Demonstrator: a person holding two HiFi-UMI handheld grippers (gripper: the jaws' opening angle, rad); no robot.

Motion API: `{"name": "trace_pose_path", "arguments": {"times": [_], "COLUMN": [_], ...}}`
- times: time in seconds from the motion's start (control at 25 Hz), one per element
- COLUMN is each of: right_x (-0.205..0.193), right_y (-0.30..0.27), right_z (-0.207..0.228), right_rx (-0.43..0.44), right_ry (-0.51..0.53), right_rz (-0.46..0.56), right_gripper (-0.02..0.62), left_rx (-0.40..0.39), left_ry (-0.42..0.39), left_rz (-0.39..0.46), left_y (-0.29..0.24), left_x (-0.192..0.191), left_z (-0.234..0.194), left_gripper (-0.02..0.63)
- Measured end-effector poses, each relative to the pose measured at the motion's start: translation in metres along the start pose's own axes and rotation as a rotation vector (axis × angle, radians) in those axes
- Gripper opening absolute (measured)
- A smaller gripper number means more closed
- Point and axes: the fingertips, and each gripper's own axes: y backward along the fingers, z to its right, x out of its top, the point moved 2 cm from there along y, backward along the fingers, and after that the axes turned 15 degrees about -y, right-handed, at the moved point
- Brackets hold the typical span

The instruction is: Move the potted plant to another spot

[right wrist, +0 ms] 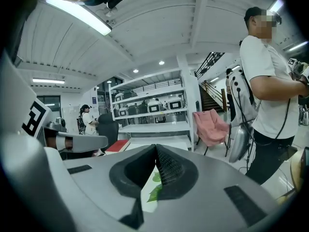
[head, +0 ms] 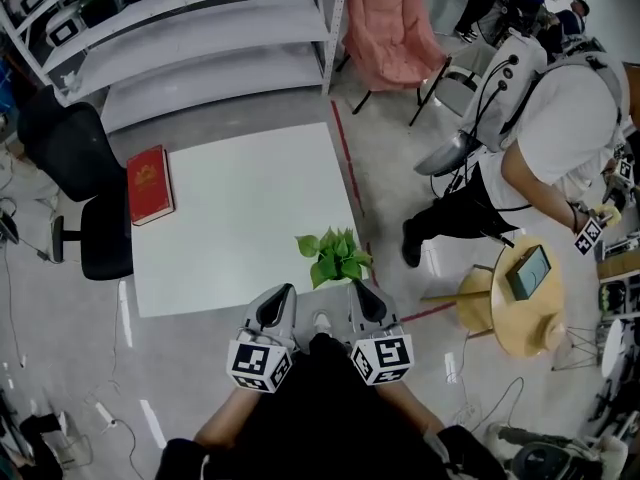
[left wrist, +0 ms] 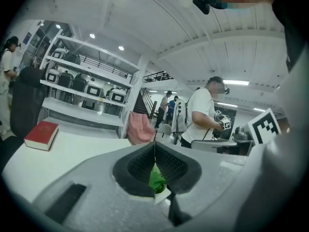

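The potted plant (head: 335, 256), a small bunch of green leaves that hides its pot from above, stands at the near right corner of the white table (head: 240, 218). Both grippers hover just in front of that edge. My left gripper (head: 283, 292) is to the plant's near left and my right gripper (head: 360, 286) is right beside it on the near side; both are shut and hold nothing. In the left gripper view, leaves and a bit of white pot (left wrist: 159, 187) show through the gap behind the closed jaws. In the right gripper view the leaves (right wrist: 155, 191) show the same way.
A red book (head: 149, 184) lies on the table's far left side. A black office chair (head: 75, 168) stands left of the table, with white shelving (head: 200, 28) and a pink chair (head: 385, 33) beyond. A person (head: 545, 138) bends over a round wooden table (head: 520, 313) at the right.
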Motion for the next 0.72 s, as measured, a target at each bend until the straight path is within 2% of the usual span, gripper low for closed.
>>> {"name": "trace_pose_path", "arguments": {"times": [0.72], "right_x": [-0.0039], "right_y": [0.0049], "right_z": [-0.0056], "right_rx": [0.008], "right_ry": [0.012], "right_rz": [0.000], "right_gripper": [0.012], "left_rx": [-0.005], "left_ry": [0.003], "left_rz": [0.000], "left_y": [0.0029], "left_x": [-0.0038], "left_z": [0.0025], "left_gripper": [0.017]}}
